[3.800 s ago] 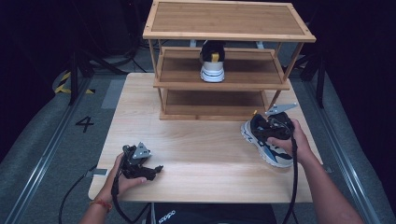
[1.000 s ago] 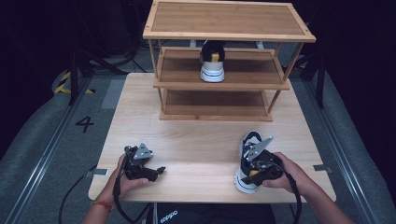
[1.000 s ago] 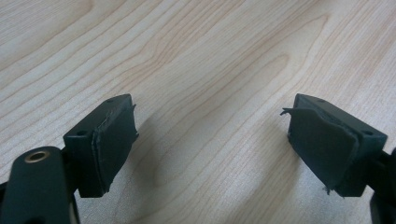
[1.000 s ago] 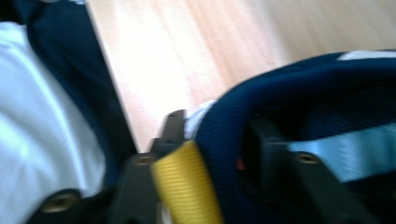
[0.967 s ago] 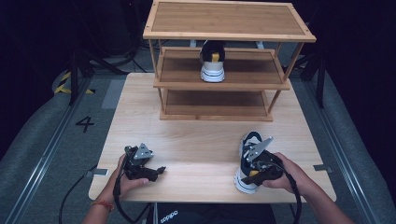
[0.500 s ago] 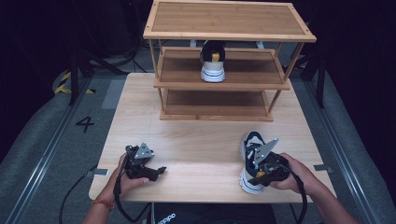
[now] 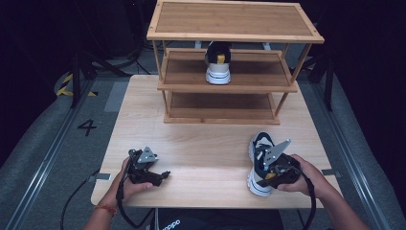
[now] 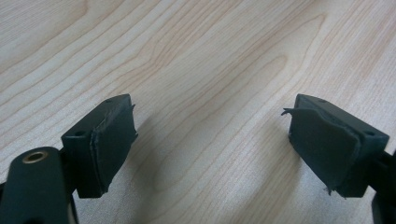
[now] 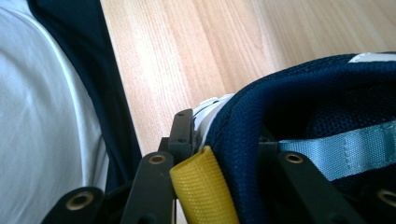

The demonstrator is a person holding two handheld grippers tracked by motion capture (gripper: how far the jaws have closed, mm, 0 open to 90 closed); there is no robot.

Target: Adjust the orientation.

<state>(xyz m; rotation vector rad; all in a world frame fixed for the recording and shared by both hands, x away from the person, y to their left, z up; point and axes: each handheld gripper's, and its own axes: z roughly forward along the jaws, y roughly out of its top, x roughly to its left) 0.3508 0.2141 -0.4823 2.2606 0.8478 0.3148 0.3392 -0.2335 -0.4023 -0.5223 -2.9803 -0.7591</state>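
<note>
On wood-grain table (image 7: 201, 143): right gripper (image 9: 224, 163) jaws clamping sneaker's (image 7: 261, 160) padded mesh heel; left gripper (image 8: 212, 149) jaws apart.

The left gripper (image 7: 163, 174) rested low in the left hand (image 7: 128, 182) with its jaws spread wide and nothing between them, while the right gripper (image 7: 266, 171), held in the right hand (image 7: 302, 175), had just been closing its jaws, now clamped on a shoe's (image 7: 261, 160) heel collar.

Rack (image 7: 225, 103) at table (image 7: 191, 139) rear, shoe (image 7: 218, 64) on middle shelf; second shoe (image 7: 261, 143) front right, on table.
</note>
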